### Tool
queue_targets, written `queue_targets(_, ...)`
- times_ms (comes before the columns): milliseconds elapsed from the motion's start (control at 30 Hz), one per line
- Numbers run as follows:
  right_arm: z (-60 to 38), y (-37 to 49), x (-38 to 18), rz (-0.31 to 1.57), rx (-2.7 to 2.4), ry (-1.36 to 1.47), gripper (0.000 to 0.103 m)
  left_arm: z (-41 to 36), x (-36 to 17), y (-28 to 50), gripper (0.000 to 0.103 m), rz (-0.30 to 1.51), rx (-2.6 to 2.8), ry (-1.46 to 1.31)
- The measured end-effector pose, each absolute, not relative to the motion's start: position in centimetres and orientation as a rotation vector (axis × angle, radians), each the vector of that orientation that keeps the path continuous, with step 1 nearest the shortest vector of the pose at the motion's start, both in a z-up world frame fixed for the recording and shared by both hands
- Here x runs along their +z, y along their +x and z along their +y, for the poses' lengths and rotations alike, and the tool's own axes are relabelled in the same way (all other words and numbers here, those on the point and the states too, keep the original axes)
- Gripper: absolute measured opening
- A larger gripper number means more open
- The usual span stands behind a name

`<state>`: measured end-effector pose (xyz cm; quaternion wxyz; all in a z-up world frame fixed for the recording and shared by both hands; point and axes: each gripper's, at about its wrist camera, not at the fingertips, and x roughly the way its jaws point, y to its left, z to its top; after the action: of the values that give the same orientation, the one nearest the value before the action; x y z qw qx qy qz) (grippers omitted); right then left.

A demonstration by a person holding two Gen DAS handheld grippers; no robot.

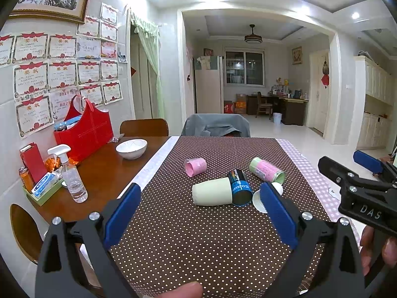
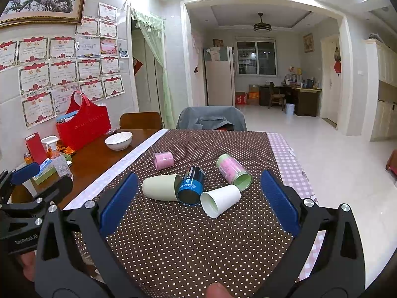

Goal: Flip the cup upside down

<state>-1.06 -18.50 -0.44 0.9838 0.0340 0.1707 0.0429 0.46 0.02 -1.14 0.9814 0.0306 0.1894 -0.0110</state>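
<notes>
Several cups lie on their sides on the brown dotted cloth (image 1: 198, 243): a pale green cup (image 1: 212, 195), a blue-and-black cup (image 1: 239, 188), a white paper cup (image 2: 219, 200), a pink cup (image 1: 195, 167) and a green-and-pink cup (image 1: 266, 170). The pale green cup (image 2: 161, 187) touches the blue-and-black cup (image 2: 192, 186). My left gripper (image 1: 201, 206) is open and empty, just short of the cups. My right gripper (image 2: 198, 193) is open and empty, with the cups ahead between its fingers. The right gripper also shows at the right edge of the left wrist view (image 1: 347, 166).
A white bowl (image 1: 131, 148), a red bag (image 1: 84, 131), a spray bottle (image 1: 72, 176) and a small tray of items (image 1: 42, 188) stand on the wooden table at the left. A chair with a grey cover (image 1: 215, 125) stands at the far edge.
</notes>
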Motion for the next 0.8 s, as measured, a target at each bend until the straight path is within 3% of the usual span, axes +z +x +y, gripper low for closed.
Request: queue_targets(800, -17.1, 3.2, -0.3, 0.373, 0.100, 0.016, 0.097, 1.3, -1.0, 4.0, 0.095, 0.409, -0.011, 0.055)
